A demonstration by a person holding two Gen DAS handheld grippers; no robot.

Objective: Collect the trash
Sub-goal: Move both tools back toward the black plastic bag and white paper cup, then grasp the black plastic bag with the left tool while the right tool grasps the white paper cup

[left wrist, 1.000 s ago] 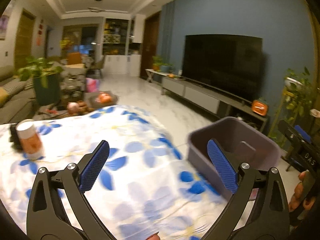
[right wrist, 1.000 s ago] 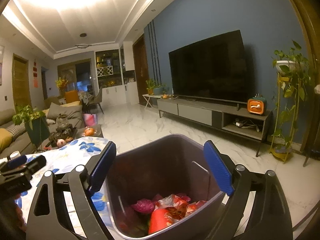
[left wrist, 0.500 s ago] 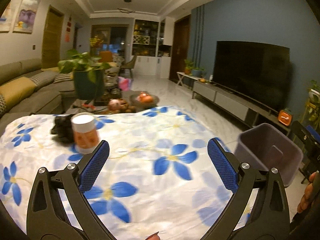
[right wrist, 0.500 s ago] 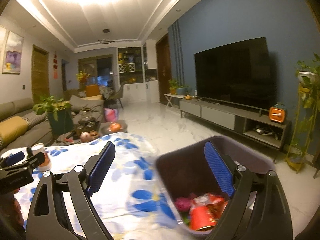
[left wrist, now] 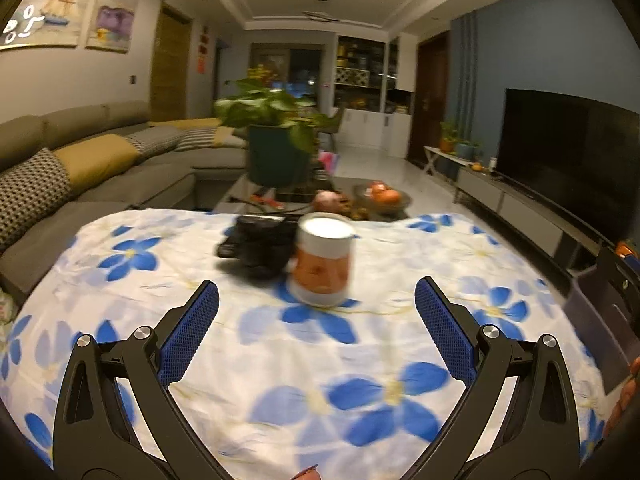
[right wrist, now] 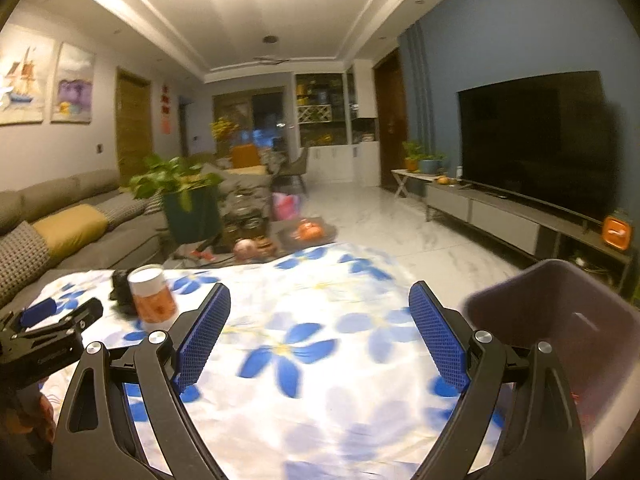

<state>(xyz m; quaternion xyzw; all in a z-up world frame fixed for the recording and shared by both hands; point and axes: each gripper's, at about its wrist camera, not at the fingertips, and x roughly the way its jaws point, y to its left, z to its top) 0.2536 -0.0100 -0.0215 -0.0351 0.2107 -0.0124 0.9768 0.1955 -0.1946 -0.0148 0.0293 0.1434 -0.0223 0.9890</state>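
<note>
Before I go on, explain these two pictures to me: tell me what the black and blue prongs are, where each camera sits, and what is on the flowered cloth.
The prongs are hand-held grippers, one in each of a person's hands; each carries a camera looking along its fingers. One picture comes from the left gripper, the other from the right gripper. Both are open and hold nothing. On the flowered cloth stands an orange and white cup, with a blurred black object next to it. A grey bin sits at the cloth's right side.

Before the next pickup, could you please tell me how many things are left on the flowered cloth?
2: an orange cup standing mid-cloth, and a blurred black thing beside it to the left, apparently touching. Others could be outside both views.
</note>
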